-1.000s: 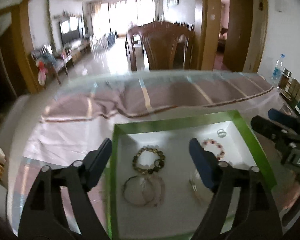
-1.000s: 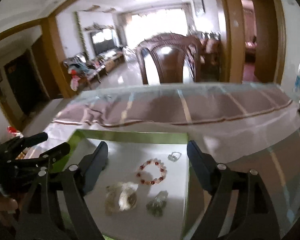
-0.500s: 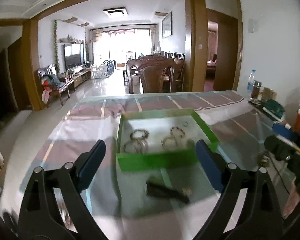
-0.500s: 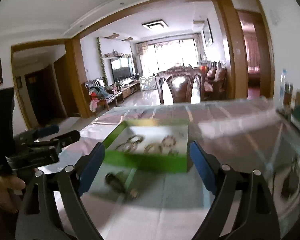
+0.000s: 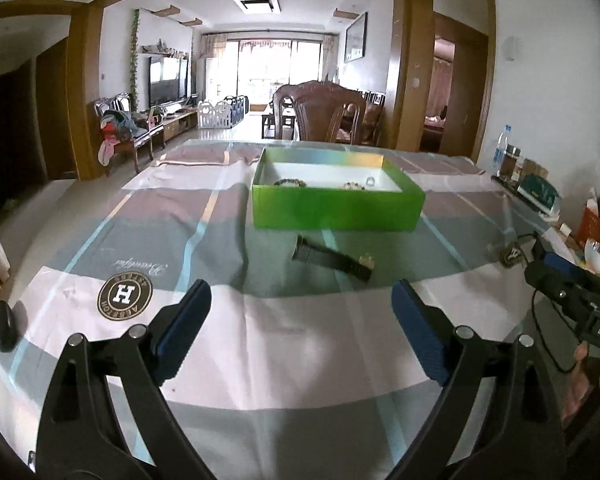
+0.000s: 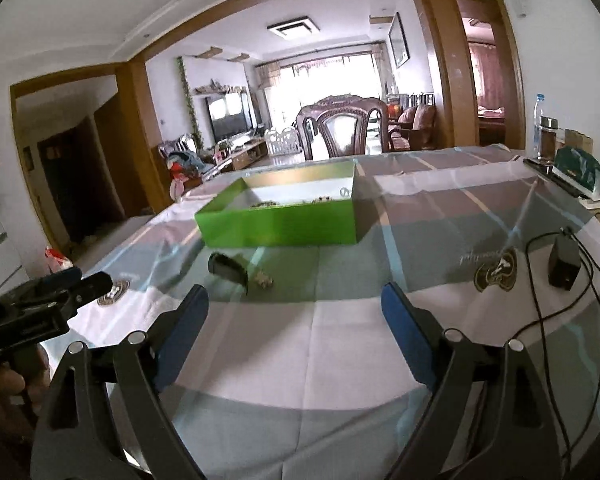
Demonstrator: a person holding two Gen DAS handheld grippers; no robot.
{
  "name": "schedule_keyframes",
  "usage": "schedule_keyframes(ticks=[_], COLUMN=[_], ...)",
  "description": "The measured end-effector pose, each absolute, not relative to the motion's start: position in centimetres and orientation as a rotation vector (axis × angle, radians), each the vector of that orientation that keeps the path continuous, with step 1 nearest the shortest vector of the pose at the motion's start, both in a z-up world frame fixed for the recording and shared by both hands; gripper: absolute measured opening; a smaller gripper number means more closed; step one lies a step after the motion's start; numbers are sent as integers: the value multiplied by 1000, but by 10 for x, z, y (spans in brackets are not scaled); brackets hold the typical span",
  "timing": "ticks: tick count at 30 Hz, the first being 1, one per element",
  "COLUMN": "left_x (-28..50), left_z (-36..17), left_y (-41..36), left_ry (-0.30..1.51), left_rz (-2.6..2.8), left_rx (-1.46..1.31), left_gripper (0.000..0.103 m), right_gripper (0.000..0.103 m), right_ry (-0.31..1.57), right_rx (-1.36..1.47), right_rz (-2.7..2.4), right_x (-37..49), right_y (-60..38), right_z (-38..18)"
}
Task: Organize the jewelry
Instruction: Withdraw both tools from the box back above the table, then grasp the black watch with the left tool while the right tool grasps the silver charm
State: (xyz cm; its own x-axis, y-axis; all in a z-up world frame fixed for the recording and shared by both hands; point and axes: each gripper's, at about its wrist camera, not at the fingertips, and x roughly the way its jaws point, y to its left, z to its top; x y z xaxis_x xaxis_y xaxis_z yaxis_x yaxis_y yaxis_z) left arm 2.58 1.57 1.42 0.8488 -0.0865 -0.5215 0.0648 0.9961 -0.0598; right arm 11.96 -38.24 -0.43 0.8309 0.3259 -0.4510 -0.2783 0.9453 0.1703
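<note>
Both my claws hang over the near end of the table, well back from the green box. Left claw: blue pads wide apart, nothing between them. Right claw: the same, spread and empty. Both sets of jaws have just been opening, though the last stretch looks settled.

Jewelry: several bracelets lie on the white floor of the box, with a small ring near its far right corner. From here the near wall hides most of the floor, so I cannot tell how the pieces are spaced.

One piece is not in the box: a watch with a dark strap lies flat on the striped tablecloth, just in front of the near wall. From the right claw's view it sits left of centre; a pale metal part lies at the strap's right end.

My read: the watch is the piece to pick up. Doing it well:
- Go in with the left claw; the strap lies nearly straight ahead of it.
- Come in low with pads across the strap's width, not its length.
- Grip the strap, not the metal end, which I judge slippery.
- The cloth could bunch under the pads; close gently.
- Lift clear of the wall before moving over the box.
- Keep the right claw away from the black cable.
</note>
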Motion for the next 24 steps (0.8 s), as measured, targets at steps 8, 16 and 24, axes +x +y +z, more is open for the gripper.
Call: schedule_keyframes(ticks=[8, 16, 24], left_x=[27, 42, 103], left_z=[12, 9, 1], left_y=[8, 14, 11], left_ry=[563, 581, 646], left_rz=[-102, -99, -110], left_rx=[-20, -27, 8], left_gripper=[91, 91, 81], right_gripper=[86, 86, 86], right_ry=[495, 514, 540], right_rx=[97, 102, 102], right_rz=[329, 328, 349], right_x=[119, 130, 146], right_y=[-380, -379, -370], right_z=[-7, -11, -22])
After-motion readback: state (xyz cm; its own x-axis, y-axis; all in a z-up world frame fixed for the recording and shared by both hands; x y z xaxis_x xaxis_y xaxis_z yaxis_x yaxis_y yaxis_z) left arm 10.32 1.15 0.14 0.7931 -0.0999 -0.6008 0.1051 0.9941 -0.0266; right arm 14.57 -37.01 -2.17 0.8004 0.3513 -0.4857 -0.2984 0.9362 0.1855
